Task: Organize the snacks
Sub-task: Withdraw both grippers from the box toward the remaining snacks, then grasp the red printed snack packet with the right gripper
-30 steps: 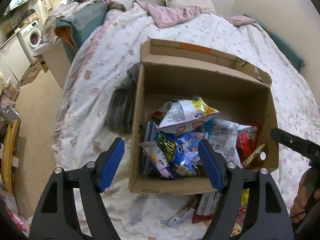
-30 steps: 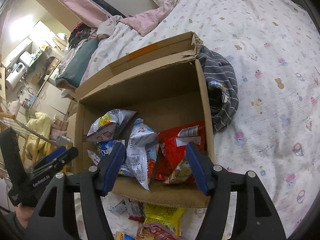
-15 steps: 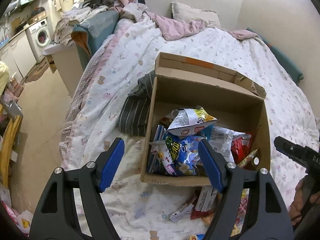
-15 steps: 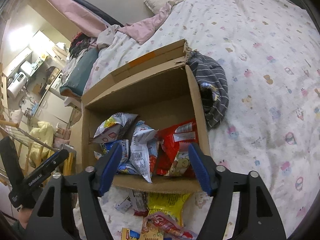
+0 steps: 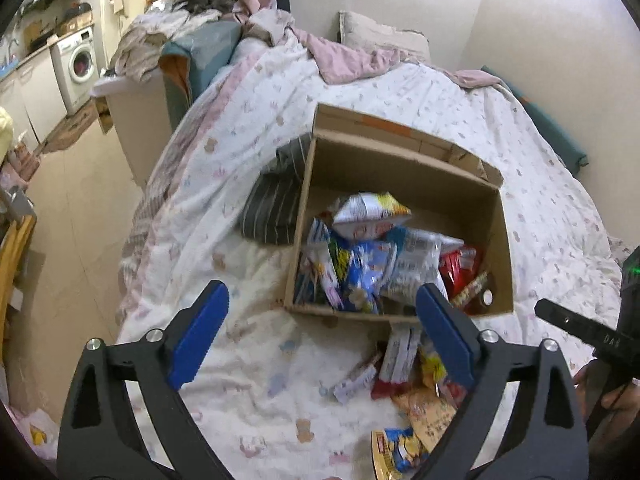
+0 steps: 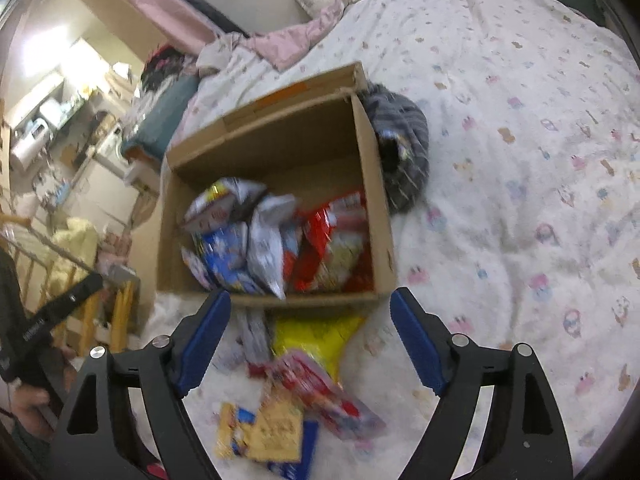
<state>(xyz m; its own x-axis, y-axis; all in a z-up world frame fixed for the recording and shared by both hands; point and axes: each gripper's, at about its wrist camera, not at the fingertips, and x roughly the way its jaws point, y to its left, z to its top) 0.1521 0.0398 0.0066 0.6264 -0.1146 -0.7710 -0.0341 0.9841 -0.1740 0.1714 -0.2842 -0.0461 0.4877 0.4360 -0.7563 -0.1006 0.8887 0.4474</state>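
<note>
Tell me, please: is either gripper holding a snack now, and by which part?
Nothing is held: the left gripper and the right gripper have just been opening, empty.

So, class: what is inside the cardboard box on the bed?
The cardboard box holds snack bags: a red one, a silver one and a blue one. They cover the box floor and anything beneath.

Both grippers have pulled back from the cardboard box [image 5: 404, 184], which now looks smaller and farther off in each view. The left gripper [image 5: 322, 328] and right gripper [image 6: 310, 334] have just been opening, nothing between their jaws. More of the loose snack packets [image 6: 320, 376] on the bed [image 6: 520, 200] now show in front of the box.
</note>
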